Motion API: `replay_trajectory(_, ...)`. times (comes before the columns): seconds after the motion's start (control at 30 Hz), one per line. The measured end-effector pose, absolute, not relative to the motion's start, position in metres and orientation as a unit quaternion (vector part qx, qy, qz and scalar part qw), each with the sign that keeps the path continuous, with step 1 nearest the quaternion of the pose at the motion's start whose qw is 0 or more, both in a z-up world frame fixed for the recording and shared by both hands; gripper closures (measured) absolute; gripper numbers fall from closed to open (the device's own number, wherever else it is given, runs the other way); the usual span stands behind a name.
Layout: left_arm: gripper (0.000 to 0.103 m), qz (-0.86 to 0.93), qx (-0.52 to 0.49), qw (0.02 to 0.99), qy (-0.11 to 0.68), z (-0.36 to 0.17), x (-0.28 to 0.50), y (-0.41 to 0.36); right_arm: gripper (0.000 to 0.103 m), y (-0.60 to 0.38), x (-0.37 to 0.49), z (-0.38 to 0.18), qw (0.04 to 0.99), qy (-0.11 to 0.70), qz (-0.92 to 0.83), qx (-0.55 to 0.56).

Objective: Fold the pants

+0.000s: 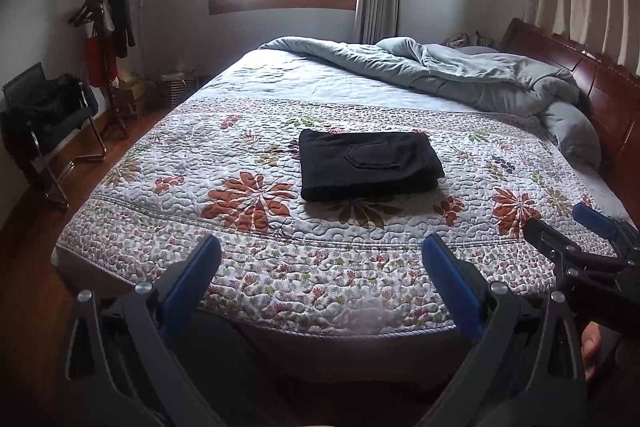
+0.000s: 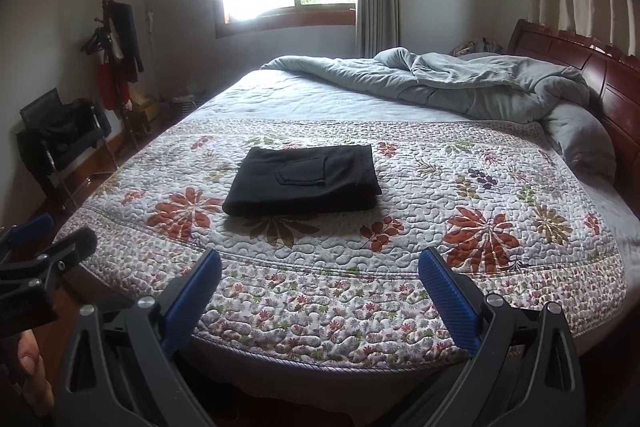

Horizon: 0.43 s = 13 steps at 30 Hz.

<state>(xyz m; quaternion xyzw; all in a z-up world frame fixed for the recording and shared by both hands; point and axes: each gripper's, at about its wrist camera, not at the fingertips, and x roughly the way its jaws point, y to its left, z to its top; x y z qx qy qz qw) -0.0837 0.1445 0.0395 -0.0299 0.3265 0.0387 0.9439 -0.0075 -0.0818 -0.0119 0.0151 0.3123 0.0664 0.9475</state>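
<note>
left wrist view: the pants (image 1: 370, 163) lie folded, well apart from both wide-open, empty claws, left (image 1: 320, 279) and right (image 2: 320, 283). best leave them alone.

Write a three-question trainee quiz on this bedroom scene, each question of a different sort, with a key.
1. True or false: the black pants lie folded into a compact rectangle on the floral quilt.
2. Multiple choice: the left gripper and right gripper are
A. both open and holding nothing
B. both shut on the pants
C. one open, one shut on the quilt
3. Fill in the blank: the crumpled grey duvet is bunched against the wooden ______.

Key
1. True; a pocket faces up on the top layer.
2. A; both are held near the bed's edge, apart from the pants.
3. headboard
</note>
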Motion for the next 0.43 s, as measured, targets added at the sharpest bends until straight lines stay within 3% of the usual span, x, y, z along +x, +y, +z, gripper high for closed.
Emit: replay_trajectory(0.43,0.003,0.044,-0.029,0.939,0.341,0.034,-0.074,0.147,0.004,-0.084,0.003,-0.021,0.944,0.324,0.066,0.020)
